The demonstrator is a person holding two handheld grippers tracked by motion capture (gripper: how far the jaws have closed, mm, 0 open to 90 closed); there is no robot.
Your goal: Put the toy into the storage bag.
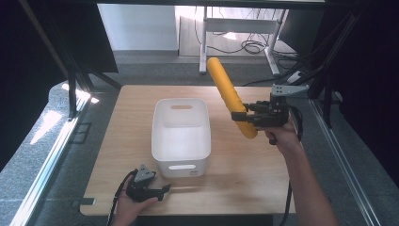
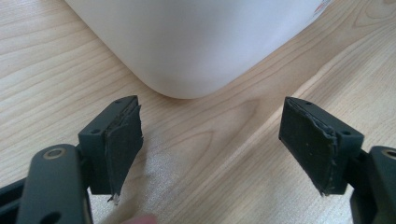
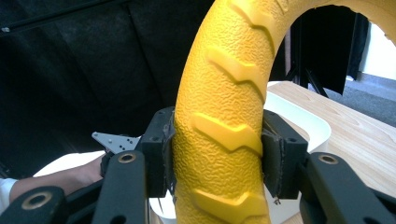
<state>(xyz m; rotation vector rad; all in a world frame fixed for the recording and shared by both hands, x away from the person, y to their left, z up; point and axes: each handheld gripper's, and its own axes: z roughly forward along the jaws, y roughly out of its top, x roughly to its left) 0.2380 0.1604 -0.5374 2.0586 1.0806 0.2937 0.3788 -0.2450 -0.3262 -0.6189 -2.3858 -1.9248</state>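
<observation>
Yellow and pebbled, with raised chevron treads, the ring (image 1: 229, 96) looks rubbery and stands nearly edge-on in the high view, lifted clear of the table (image 1: 249, 165) at about three o'clock from the white bin (image 1: 181, 136). The right gripper (image 1: 245, 117) clamps its lower arc, pads pressed on either side. Most of the ring towers above the grip, so it could pivot between the pads or clip the bin's rim if swung across low. The left gripper (image 2: 210, 149) rests near the bin's six o'clock corner, jaws spread wide on nothing.
</observation>
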